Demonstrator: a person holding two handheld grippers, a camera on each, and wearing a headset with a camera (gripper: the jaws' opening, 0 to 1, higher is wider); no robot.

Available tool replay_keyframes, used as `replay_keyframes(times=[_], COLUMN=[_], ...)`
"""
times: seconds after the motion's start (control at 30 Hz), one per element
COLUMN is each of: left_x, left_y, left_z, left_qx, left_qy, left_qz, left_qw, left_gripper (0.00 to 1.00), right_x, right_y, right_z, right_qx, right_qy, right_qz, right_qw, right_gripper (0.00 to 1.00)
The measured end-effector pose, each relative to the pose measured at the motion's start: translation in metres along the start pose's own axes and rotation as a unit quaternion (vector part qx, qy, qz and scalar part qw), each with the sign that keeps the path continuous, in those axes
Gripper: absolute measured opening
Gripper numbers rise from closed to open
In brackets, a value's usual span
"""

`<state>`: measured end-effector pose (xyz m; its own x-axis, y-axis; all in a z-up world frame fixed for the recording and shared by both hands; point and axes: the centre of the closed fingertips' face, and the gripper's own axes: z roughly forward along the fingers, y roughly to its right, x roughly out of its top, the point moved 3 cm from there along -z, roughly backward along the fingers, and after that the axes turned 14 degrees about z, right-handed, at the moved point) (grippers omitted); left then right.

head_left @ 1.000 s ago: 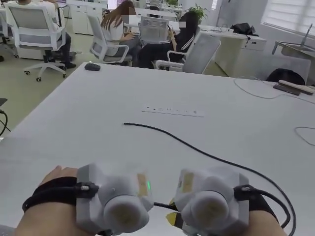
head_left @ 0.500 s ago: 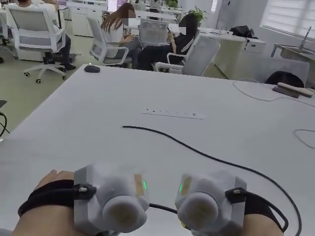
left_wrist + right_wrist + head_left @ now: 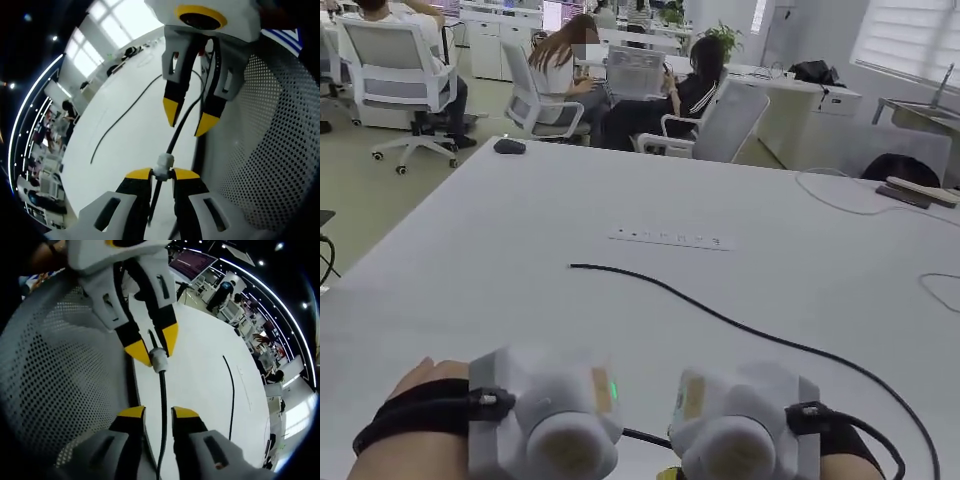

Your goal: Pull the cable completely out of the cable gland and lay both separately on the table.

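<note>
Jaws of my left gripper (image 3: 162, 174) are closed on the white cable gland (image 3: 163, 165), at the bottom centre of the left gripper view. Just above it in that view, my right gripper (image 3: 186, 116) has its yellow tips apart, one on each side of the black cable (image 3: 161, 400), not pressing it. The cable enters the gland. In the head view both grippers are at the lower edge, over the white table (image 3: 500, 240). The cable lies across the table from the right, and its free end is below a white power strip (image 3: 672, 237). A dark mouse (image 3: 509, 146) is at upper left, and seated people (image 3: 692, 90) are beyond.
</note>
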<state>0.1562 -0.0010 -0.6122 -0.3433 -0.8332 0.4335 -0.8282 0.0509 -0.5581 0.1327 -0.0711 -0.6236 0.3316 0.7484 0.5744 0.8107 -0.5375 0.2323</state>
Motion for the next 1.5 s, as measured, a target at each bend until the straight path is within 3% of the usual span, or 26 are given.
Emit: replay_keyframes(times=[0.07,0.1,0.27,0.43,0.53,0.6,0.8,0.97,1.03,1.1,1.27,1.37,1.5], left_x=[0.001,0.001,0.0,0.0,-0.001,-0.002,-0.003,-0.003,-0.003,-0.003,-0.001,0.004,0.006], left_y=[0.001,0.001,0.001,0.001,0.0,0.001,0.0,-0.001,-0.001,0.0,0.0,0.002,0.0], left_z=[0.0,0.0,0.0,0.0,0.0,-0.001,-0.001,-0.002,-0.002,-0.001,-0.001,-0.001,-0.002], left_qx=[-0.001,-0.002,-0.002,-0.001,0.002,0.001,0.004,0.007,0.007,0.004,0.004,-0.001,0.004], left_qy=[0.002,0.003,0.001,0.001,-0.001,-0.003,-0.005,-0.006,-0.006,-0.007,-0.005,0.003,0.01], left_qz=[0.002,0.004,0.002,-0.001,-0.003,-0.005,-0.007,-0.008,-0.008,-0.008,-0.002,0.008,0.01], left_qw=[1.0,1.0,1.0,1.0,1.0,1.0,1.0,0.9999,0.9999,0.9999,1.0,1.0,0.9999], left_gripper=[0.17,0.17,0.17,0.17,0.17,0.17,0.17,0.17,0.17,0.17,0.17,0.17,0.17], right_x=[0.007,0.007,0.001,-0.008,-0.014,-0.022,-0.035,-0.033,-0.031,-0.025,-0.009,-0.007,-0.006], right_y=[0.004,0.005,0.004,0.009,0.013,0.016,0.02,0.02,0.014,0.011,0.007,0.004,0.002], right_z=[-0.004,-0.004,0.0,0.001,0.001,0.002,0.002,0.001,0.004,0.006,0.003,0.003,0.003], right_qx=[-0.011,-0.012,-0.016,-0.027,-0.039,-0.046,-0.054,-0.052,-0.029,-0.018,-0.014,-0.01,-0.002], right_qy=[0.026,0.036,0.009,-0.015,-0.031,-0.056,-0.087,-0.088,-0.08,-0.063,-0.023,-0.019,-0.017], right_qz=[0.008,0.03,0.001,0.004,0.019,0.024,0.059,0.046,0.058,0.052,0.014,0.003,0.003], right_qw=[0.9996,0.9988,0.9998,0.9995,0.9986,0.9971,0.993,0.9937,0.9947,0.9965,0.9995,0.9998,0.9999], right_gripper=[0.06,0.03,0.03,0.03,0.03,0.03,0.03,0.05,0.24,0.34,0.34,0.32,0.22])
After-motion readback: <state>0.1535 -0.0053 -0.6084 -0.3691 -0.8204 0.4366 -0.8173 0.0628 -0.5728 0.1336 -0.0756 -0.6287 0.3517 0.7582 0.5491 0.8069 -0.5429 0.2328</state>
